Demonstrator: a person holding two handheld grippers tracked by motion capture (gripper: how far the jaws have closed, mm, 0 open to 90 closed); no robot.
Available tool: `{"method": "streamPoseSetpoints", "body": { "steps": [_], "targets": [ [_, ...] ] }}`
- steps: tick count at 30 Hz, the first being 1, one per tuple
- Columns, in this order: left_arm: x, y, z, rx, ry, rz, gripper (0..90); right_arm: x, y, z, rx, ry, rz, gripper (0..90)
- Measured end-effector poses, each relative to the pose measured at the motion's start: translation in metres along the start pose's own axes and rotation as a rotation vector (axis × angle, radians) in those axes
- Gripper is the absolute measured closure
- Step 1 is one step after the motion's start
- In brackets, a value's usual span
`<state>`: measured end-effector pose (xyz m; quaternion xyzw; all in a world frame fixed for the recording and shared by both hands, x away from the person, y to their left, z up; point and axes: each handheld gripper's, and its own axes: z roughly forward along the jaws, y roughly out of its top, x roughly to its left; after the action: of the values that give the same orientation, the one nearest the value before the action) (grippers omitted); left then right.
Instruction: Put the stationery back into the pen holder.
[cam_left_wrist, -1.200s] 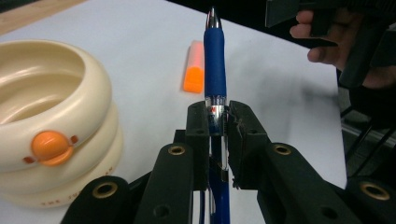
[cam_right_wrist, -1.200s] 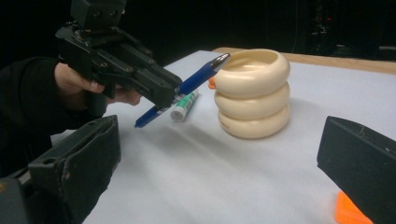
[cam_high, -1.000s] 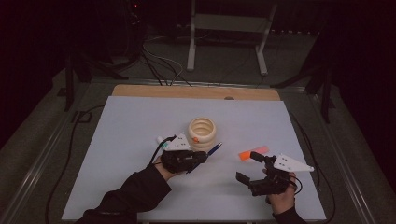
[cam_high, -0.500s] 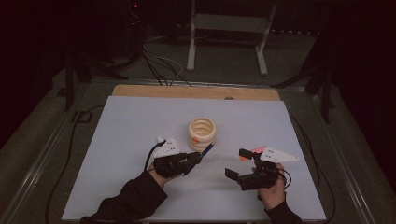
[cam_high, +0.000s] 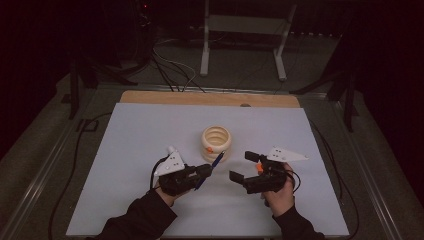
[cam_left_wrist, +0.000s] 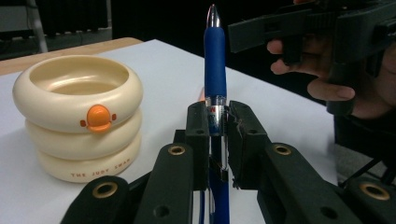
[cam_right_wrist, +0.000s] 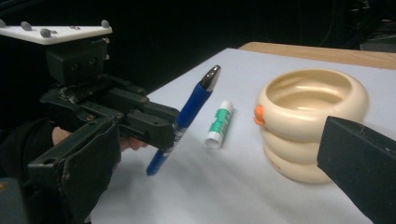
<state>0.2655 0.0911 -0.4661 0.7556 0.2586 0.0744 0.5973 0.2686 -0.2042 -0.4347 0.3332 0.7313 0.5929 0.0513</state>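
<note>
- Starting at the left: the left claw (cam_high: 206, 170) is clamped on the blue pen (cam_high: 210, 168), pads pinching the barrel low down, so most of the pen sticks out past the jaws with its silver tip leading.
- Moving to the middle, the pen's long axis slants up and away toward the cream ringed holder (cam_high: 216, 142), tip just beside its near wall but not over the opening, going by the high view.
- The left claw is clearly the closer one to the holder, so dropping the pen in looks like its job.
- A glue stick (cam_right_wrist: 219, 123) lies flat on the counter (cam_high: 140, 135) near the holder.
- Over on the right, the right claw (cam_high: 244, 166) has its jaws spread apart, nothing in them, facing the pen from the side, pretty close.
</note>
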Motion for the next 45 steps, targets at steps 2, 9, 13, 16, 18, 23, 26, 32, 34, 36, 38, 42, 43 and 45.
{"method": "streamPoseSetpoints", "body": {
  "steps": [2,9,13,16,18,23,26,32,34,36,38,42,43,45],
  "targets": [
    [0.000,0.000,-0.001,-0.018,0.003,0.002,80.2,0.001,0.004,0.003,0.002,0.002,-0.003,0.0],
    [0.001,-0.002,-0.002,-0.050,0.006,-0.015,80.2,0.007,0.015,0.016,-0.005,0.035,0.068,0.0],
    [0.001,-0.003,-0.002,-0.064,0.006,-0.021,80.2,0.006,0.018,0.024,-0.013,0.056,0.141,7.8],
    [0.001,-0.003,-0.003,-0.079,0.002,-0.027,80.2,0.006,0.019,0.028,-0.015,0.064,0.196,18.6],
    [0.001,-0.003,-0.004,-0.089,0.001,-0.030,80.2,0.006,0.018,0.032,-0.015,0.075,0.230,23.4],
    [0.001,-0.003,-0.005,-0.104,-0.012,-0.040,80.2,0.004,0.017,0.041,-0.003,0.084,0.302,41.7],
    [0.002,-0.003,-0.005,-0.107,-0.013,-0.046,80.2,0.002,0.016,0.046,0.000,0.079,0.335,48.8],
    [0.004,-0.004,-0.004,-0.105,-0.014,-0.057,80.2,0.000,0.014,0.052,0.012,0.076,0.369,58.0],
    [0.005,-0.005,-0.003,-0.103,-0.015,-0.068,80.2,0.000,0.014,0.053,0.009,0.075,0.358,62.0],
    [0.005,-0.005,-0.003,-0.101,-0.016,-0.070,80.2,0.000,0.014,0.053,0.008,0.077,0.356,66.3],
    [0.006,-0.005,-0.002,-0.095,-0.018,-0.078,80.2,0.000,0.014,0.053,0.012,0.081,0.355,70.6],
    [0.006,-0.006,-0.002,-0.094,-0.022,-0.073,80.2,0.000,0.014,0.053,0.014,0.090,0.347,76.8],
    [0.006,-0.006,-0.002,-0.091,-0.018,-0.068,80.2,0.000,0.014,0.053,0.014,0.090,0.347,76.8],
    [0.005,-0.006,-0.001,-0.080,-0.014,-0.061,80.2,0.001,0.014,0.053,0.017,0.099,0.337,79.3]
  ]
}}
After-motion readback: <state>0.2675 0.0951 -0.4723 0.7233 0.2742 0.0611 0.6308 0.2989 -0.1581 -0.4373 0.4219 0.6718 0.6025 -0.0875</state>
